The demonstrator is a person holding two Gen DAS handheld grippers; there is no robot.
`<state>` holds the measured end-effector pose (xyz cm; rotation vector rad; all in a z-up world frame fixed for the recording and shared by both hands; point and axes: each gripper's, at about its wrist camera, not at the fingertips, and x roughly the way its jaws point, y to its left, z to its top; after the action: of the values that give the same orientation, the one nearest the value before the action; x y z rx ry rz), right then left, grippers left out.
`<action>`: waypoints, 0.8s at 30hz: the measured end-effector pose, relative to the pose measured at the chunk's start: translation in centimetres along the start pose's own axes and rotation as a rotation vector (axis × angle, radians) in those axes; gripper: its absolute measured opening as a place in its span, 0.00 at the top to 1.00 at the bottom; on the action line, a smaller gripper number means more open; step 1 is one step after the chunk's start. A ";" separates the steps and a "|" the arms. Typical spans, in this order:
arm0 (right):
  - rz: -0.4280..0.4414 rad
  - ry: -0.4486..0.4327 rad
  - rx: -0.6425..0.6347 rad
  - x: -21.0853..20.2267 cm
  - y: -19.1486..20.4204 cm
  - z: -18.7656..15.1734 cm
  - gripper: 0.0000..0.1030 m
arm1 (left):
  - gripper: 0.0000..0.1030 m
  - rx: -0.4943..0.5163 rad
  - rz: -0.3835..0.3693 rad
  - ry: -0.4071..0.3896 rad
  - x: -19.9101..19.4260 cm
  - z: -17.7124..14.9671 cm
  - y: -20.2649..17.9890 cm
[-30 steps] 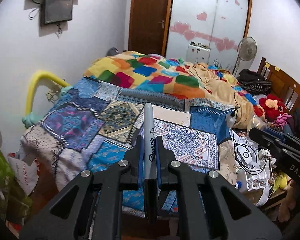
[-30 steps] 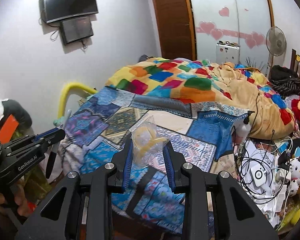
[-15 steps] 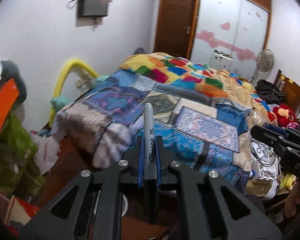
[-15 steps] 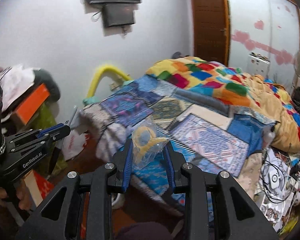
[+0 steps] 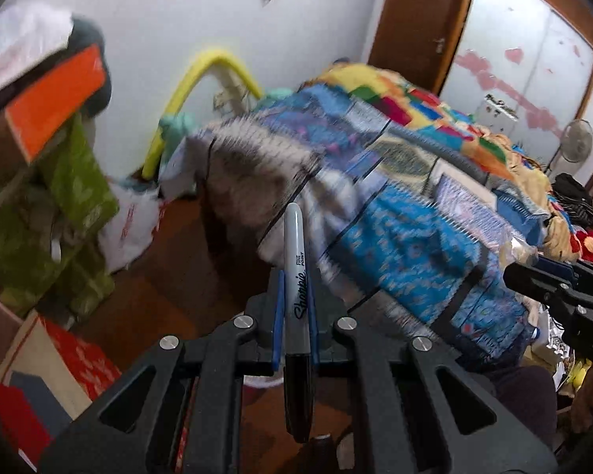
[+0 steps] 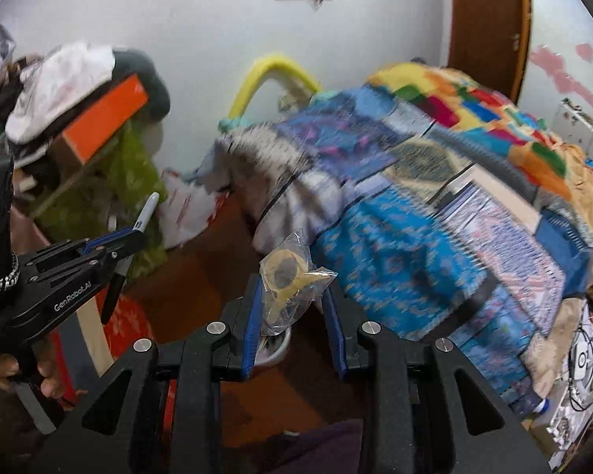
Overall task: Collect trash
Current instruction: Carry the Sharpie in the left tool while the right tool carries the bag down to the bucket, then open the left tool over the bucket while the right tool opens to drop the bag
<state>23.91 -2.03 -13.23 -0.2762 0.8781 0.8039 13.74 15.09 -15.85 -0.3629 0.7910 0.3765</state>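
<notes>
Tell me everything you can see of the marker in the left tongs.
The marker is a Sharpie, "Fine Point" printed on its grey barrel, with a black cap at the near end. It looks like smooth plastic, intact. It lies lengthwise along the left tongs, clamped between the blue pads, rounded grey tip pointing forward and past them. Only the pads touch it. From the right wrist view it sticks out diagonally upward.

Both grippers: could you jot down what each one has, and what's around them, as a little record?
left gripper: shut on marker
marker: Sharpie, cap end toward the camera
right gripper: shut on plastic bag
plastic bag: clear, crumpled, a yellowish tape roll inside
beyond: bed with patterned quilts
floor: brown, a white bowl-like rim below the right gripper
image: blurred
</notes>
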 end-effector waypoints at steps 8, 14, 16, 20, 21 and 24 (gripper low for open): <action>0.062 0.235 -0.011 9.1 2.7 -1.5 0.74 | 0.91 -0.113 -0.011 0.152 6.1 -3.3 4.1; 0.085 0.391 -0.056 15.5 4.5 -3.3 0.74 | 0.91 -0.172 0.002 0.279 11.2 -6.0 6.5; 0.097 0.426 -0.067 16.9 4.8 -3.7 0.74 | 0.91 -0.185 0.008 0.320 12.8 -6.8 7.2; 0.126 0.463 -0.086 19.4 5.5 -3.7 0.73 | 0.91 -0.201 0.024 0.375 15.3 -7.5 8.2; 0.129 0.466 -0.092 19.9 5.7 -3.5 0.73 | 0.91 -0.206 0.026 0.384 15.8 -7.6 8.4; 0.128 0.465 -0.121 21.5 6.1 -2.6 0.73 | 0.91 -0.223 0.020 0.410 17.2 -7.3 9.0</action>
<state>26.00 11.76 -30.90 -0.5309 1.2945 0.9305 16.26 22.91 -34.88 -0.6539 1.1572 0.4163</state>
